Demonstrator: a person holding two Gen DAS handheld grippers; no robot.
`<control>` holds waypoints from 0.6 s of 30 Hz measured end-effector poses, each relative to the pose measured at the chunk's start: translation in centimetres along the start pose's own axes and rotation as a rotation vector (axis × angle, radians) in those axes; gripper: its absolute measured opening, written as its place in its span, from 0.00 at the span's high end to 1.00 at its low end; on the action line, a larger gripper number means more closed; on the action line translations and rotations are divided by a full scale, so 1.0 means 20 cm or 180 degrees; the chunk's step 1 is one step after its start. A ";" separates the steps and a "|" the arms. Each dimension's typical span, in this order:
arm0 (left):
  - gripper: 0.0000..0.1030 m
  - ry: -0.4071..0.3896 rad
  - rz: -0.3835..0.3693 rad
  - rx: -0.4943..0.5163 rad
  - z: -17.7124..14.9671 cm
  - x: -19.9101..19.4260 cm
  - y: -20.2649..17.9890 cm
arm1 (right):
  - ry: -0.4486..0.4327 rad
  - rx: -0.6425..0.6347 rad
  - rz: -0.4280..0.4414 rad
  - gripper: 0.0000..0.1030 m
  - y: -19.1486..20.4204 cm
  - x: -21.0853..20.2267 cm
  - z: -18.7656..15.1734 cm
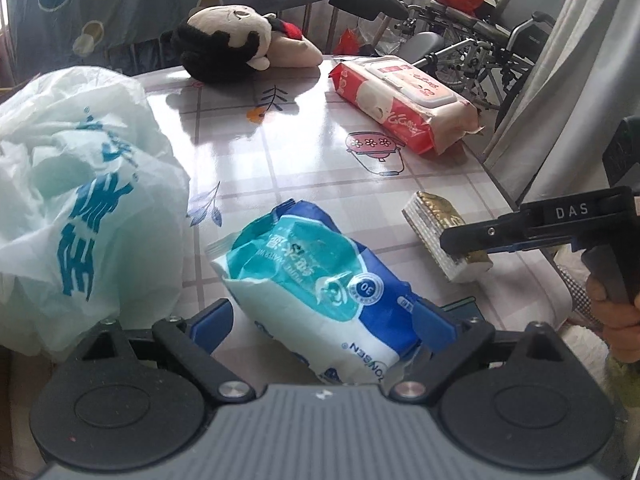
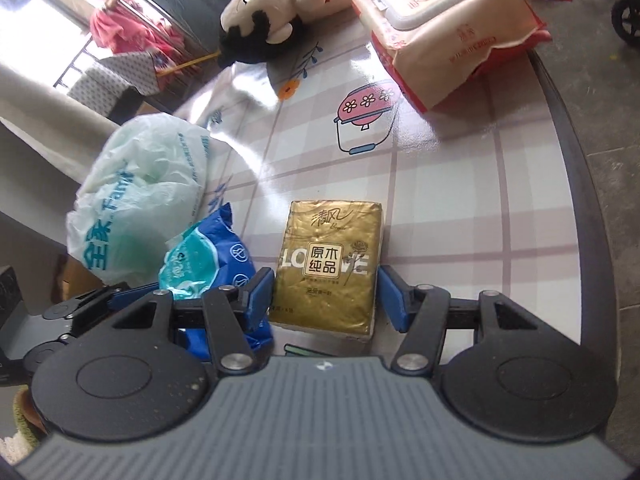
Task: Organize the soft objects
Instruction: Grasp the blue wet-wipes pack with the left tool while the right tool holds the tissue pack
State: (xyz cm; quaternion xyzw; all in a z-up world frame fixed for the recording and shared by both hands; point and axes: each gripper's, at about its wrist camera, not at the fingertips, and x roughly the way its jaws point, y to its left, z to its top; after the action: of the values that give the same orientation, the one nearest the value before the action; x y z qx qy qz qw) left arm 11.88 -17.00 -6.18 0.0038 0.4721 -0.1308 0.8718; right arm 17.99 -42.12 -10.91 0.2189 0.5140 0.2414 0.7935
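A blue and teal wet-wipes pack (image 1: 316,280) lies on the checked tablecloth (image 1: 304,160) between the fingers of my left gripper (image 1: 322,324). The jaws stand wide: the right pad rests against the pack, while the left pad is clear of it. My right gripper (image 2: 326,300) is shut on a gold tissue pack (image 2: 328,264), with a pad on each long side. That pack sits low over the table near the right edge. In the left wrist view the right gripper (image 1: 460,240) and the gold tissue pack (image 1: 436,220) are to the right of the wipes.
A crumpled white plastic bag (image 1: 72,200) with teal lettering fills the left. At the far side lie a plush doll (image 1: 240,44) and a red wipes pack (image 1: 404,104). The table's dark rim (image 2: 576,200) curves on the right. A wheelchair (image 1: 480,52) stands behind.
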 end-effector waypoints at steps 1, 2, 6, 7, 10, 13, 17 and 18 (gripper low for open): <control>0.06 -0.0006 0.0025 0.0047 0.02 0.01 -0.02 | -0.0027 0.0043 0.0054 0.45 -0.02 0.00 -0.01; 0.06 -0.0002 0.0064 0.0088 0.03 0.02 -0.04 | -0.0052 0.0083 0.0102 0.45 -0.03 -0.01 -0.02; 0.06 0.0004 0.0137 0.0225 0.09 0.07 -0.07 | -0.0108 0.0228 0.0253 0.45 -0.08 -0.01 -0.04; 0.06 0.0014 0.0143 0.0265 0.10 0.09 -0.08 | -0.0123 0.0253 0.0277 0.45 -0.08 -0.01 -0.04; 0.06 0.0053 0.0202 0.0395 0.13 0.14 -0.11 | -0.0156 0.0308 0.0318 0.45 -0.09 -0.02 -0.05; 0.05 0.0082 0.0286 0.0528 0.14 0.16 -0.14 | -0.0167 0.0296 0.0279 0.45 -0.08 -0.02 -0.06; 0.04 0.0156 0.0442 0.0650 0.13 0.21 -0.17 | -0.0146 0.0152 0.0141 0.43 -0.03 -0.01 -0.04; 0.03 0.0163 0.0473 0.0685 0.13 0.22 -0.18 | -0.0140 0.0107 0.0106 0.41 -0.02 -0.01 -0.04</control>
State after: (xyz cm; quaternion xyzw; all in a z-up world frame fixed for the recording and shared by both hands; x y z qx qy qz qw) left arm 15.48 -21.81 -7.98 0.1355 0.4760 -0.1156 0.8613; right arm 17.28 -42.44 -11.29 0.2460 0.4967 0.2410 0.7967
